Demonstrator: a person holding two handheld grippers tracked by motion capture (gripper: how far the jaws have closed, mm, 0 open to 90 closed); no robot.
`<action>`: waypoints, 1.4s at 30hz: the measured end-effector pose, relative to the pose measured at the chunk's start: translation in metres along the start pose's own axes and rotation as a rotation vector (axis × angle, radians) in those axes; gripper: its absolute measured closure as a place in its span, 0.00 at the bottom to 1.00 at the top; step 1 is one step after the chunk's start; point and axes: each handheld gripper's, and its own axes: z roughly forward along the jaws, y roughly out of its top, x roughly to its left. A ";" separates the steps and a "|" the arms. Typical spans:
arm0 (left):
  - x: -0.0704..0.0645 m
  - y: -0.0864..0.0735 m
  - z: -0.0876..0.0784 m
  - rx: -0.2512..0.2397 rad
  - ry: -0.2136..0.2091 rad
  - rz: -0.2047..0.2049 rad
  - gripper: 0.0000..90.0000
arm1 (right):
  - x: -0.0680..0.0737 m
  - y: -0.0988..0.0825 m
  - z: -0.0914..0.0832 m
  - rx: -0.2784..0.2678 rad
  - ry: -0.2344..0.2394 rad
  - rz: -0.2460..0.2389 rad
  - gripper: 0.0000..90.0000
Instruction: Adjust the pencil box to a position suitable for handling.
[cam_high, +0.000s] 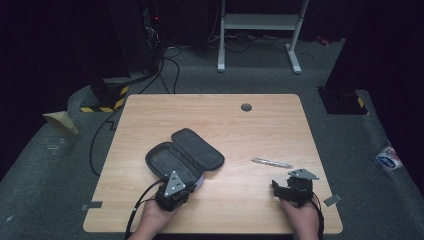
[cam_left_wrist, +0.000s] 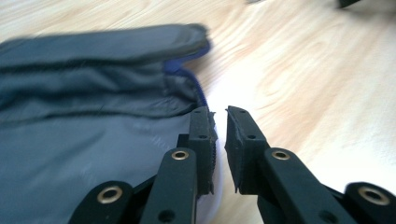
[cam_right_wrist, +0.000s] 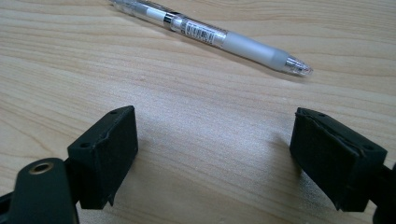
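Near the middle of the table (cam_high: 220, 120), somewhat toward its left and near edges, lies a dark grey pencil case (cam_high: 182, 157) unzipped and folded open, its lid flap lying back toward the far right. From above, its lining looks bare; whether anything sits deeper inside I cannot tell. In the left gripper view the case (cam_left_wrist: 93, 116) shows soft grey fabric with a blue trim along its rim. The left gripper (cam_high: 172, 192) rests at the case's near end, and its fingers (cam_left_wrist: 203, 135) stand almost pressed together with a thin gap, right at the case's edge; whether they pinch any fabric I cannot tell. A clear pen (cam_high: 271, 162) with a frosted grip lies toward the table's right edge, apart from the case. The right gripper (cam_high: 280, 190) sits just nearer than the pen (cam_right_wrist: 210, 35), its fingers (cam_right_wrist: 105, 151) spread wide over bare wood, holding nothing.
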 end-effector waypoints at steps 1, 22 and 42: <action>0.000 0.000 0.000 0.000 0.000 0.000 0.90 | 0.000 0.000 0.000 0.000 0.000 0.000 0.16; 0.052 -0.007 -0.037 -0.068 0.147 -0.121 0.74 | 0.000 0.000 0.000 -0.001 0.002 -0.002 0.17; 0.110 -0.044 -0.051 -0.032 0.325 -0.278 0.71 | 0.000 0.000 0.000 -0.001 0.002 -0.002 0.17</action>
